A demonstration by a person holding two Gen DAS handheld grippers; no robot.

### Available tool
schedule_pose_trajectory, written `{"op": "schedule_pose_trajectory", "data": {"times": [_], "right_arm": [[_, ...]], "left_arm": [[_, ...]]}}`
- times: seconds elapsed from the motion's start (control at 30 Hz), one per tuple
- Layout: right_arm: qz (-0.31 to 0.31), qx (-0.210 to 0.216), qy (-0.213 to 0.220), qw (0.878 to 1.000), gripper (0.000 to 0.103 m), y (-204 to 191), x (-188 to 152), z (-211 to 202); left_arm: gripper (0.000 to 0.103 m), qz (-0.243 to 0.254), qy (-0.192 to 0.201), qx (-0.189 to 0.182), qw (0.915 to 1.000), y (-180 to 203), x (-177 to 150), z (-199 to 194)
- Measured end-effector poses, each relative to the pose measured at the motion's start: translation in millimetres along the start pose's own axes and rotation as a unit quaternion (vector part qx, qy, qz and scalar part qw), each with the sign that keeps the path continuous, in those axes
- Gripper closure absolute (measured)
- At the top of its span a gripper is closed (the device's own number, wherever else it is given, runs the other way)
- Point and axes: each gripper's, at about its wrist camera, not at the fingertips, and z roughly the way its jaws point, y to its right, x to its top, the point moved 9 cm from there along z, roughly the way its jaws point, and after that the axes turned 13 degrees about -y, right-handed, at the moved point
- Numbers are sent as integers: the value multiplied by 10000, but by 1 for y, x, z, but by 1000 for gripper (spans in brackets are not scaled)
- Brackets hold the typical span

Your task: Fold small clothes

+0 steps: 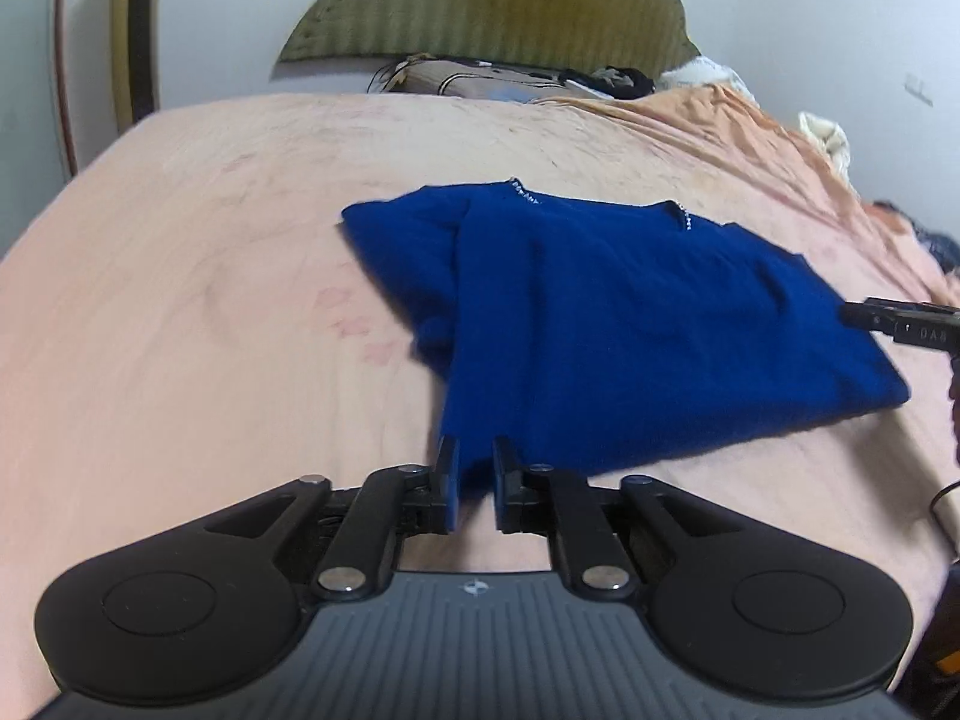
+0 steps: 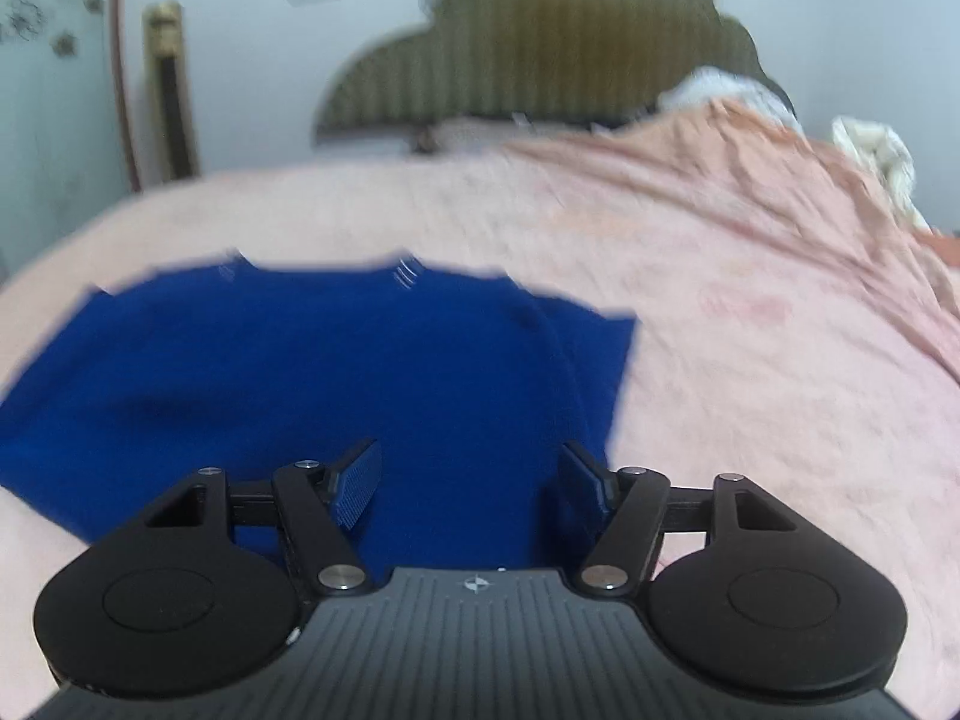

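Observation:
A deep blue garment (image 1: 630, 324) lies folded flat on the pink bed (image 1: 180, 300), its neckline with a small white trim at the far edge. My left gripper (image 1: 477, 462) is at the garment's near left corner, its jaws a narrow gap apart with the cloth's edge between the tips, not pinched. In the right wrist view my right gripper (image 2: 471, 468) stands wide open just above the blue garment (image 2: 300, 372), near its right edge, holding nothing. One of its fingers (image 1: 870, 315) shows at the garment's right side in the left wrist view.
An olive padded headboard (image 1: 492, 0) stands against the wall behind the bed. Pillows and dark items (image 1: 480, 81) lie at the head. A white cloth (image 1: 831, 135) sits at the far right edge, and the pink sheet (image 2: 750, 360) is rumpled on the right.

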Motion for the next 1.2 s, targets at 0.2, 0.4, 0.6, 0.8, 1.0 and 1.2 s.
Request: {"op": "schedule_pose_trajectory", "data": {"times": [0.2,0.4,0.6,0.8,1.0,1.2], "right_arm": [[-1190,891,172,9887,19,-94,-8,-21],[-1922,787,16,9782,18,-138,-31,-15],[-1665,798,-126,9827,17,-132,-32,-9],[-1376,925,-180,9860,16,-111,-32,-5],[-707,770,2,9945,15,-62,10,0],[-109,685,-61,9976,16,-34,57,46]], "left_arm": [[15,-668,351,-458,9961,11,-12,-7],[17,-2293,519,-1311,9631,6,-9,18],[92,-2902,492,-997,9505,-13,-6,35],[93,-1900,523,91,9804,2,-4,9],[81,-810,780,997,9887,28,46,-10],[57,-363,856,871,9918,50,128,44]]}}
